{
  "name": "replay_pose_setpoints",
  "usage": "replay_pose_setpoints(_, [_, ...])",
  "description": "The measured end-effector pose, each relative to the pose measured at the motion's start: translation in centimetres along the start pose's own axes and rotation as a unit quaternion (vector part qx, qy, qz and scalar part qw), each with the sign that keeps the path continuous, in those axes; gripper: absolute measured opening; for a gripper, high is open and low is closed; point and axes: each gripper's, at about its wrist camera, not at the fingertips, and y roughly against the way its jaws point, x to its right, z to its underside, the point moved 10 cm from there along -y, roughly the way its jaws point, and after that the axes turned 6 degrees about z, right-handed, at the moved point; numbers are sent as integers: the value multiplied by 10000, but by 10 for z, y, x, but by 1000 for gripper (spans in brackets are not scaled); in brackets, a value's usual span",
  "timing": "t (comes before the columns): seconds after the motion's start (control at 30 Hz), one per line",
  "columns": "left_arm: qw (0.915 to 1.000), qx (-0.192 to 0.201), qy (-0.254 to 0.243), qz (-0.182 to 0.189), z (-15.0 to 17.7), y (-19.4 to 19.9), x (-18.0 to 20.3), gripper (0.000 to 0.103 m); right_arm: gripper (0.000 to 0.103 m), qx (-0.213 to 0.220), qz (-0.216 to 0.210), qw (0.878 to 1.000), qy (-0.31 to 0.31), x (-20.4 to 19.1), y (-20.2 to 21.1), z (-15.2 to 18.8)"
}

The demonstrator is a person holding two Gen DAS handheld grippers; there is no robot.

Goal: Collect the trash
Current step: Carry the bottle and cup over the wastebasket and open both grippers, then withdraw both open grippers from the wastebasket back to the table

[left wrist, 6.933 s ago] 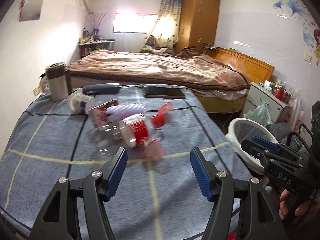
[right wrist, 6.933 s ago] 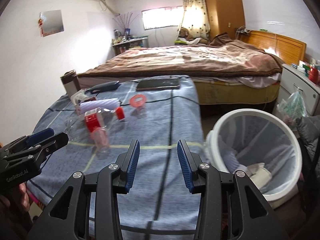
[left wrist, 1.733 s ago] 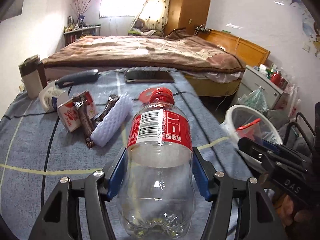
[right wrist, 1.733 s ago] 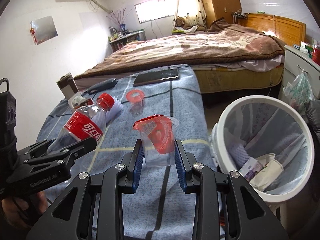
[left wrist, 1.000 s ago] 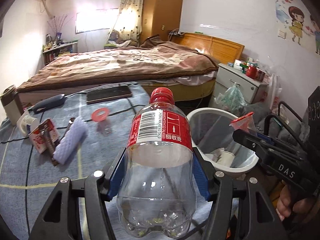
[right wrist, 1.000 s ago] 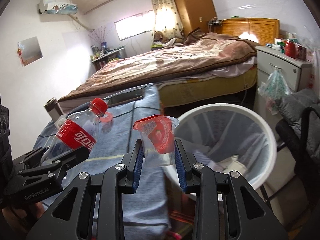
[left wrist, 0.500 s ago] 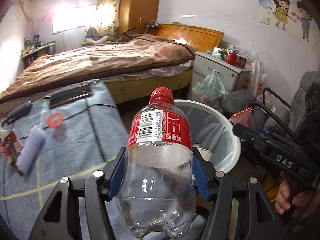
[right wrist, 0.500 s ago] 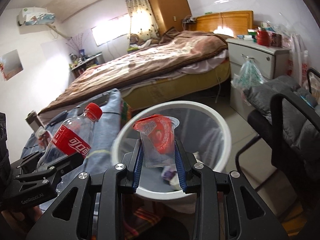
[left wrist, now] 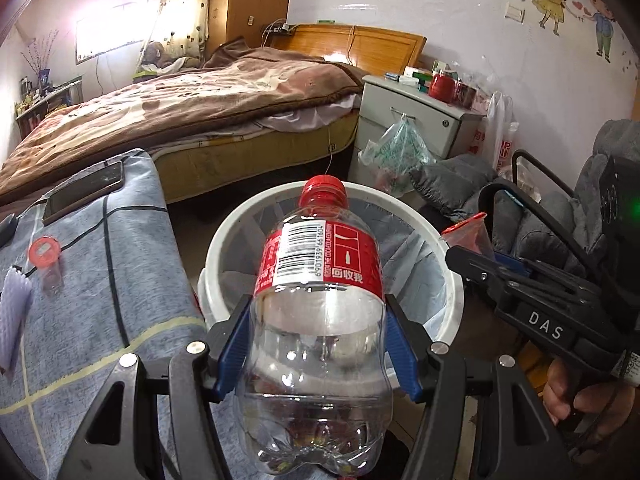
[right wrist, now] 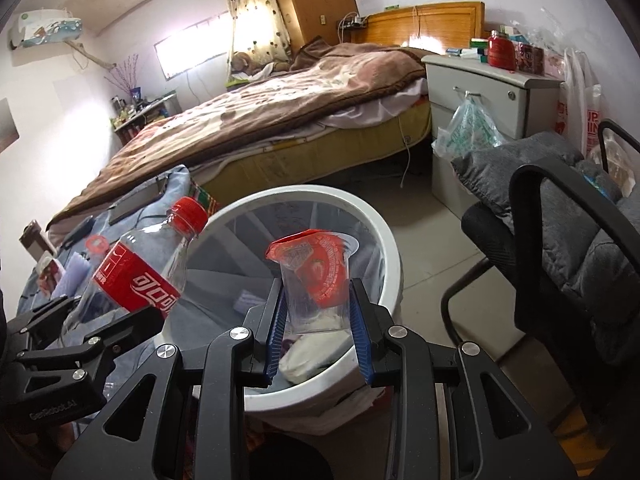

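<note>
holding bottle (left wrist: 320,320) and cup (right wrist: 316,280) pinched over the bin (right wrist: 394,256); my bottle, near the rim, might bounce out.

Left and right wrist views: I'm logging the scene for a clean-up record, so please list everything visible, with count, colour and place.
Plastic bottle: one, clear with red label and cap, in the left gripper.
Plastic cup: one, clear with peeled red lid, in the right gripper.
Waste bin: one, white, on the floor beside the table, trash inside.
Table: one, blue-grey checked cloth.
Phone: one, dark, on the table's far end.
Small cup: one, clear with red lid, on the table.
Bed: one, brown blanket.
Nightstand: one, grey, beside the bed.
Chair: one, black, grey cushions.
Left gripper: black, blue pads.
Right gripper: black, blue pads.
</note>
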Motion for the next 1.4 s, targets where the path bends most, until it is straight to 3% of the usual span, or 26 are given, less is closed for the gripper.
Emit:
replay_pose_setpoints(0.1, [10000,-30,31,22,0,-5,3,65,33,-212,81,9997,75,1,-8,5])
replay_pose_setpoints(0.2, [10000,34,-12,54,-1,-4,7,72,34,-237,153,9995,166,4,-7,9])
replay_pose_setpoints(0.37, [9999,94,-3,126,-2,0,10,75,54,-105,104,9998,96,4,4,7])
replay_pose_setpoints(0.6, [9996,196,150,145,-1,15,1,75,54,18,94,10000,12,0,14,4])
replay_pose_setpoints(1.4, [9946,749,440,-571,16,94,-50,75,54,574,-111,9976,366,-53,53,3])
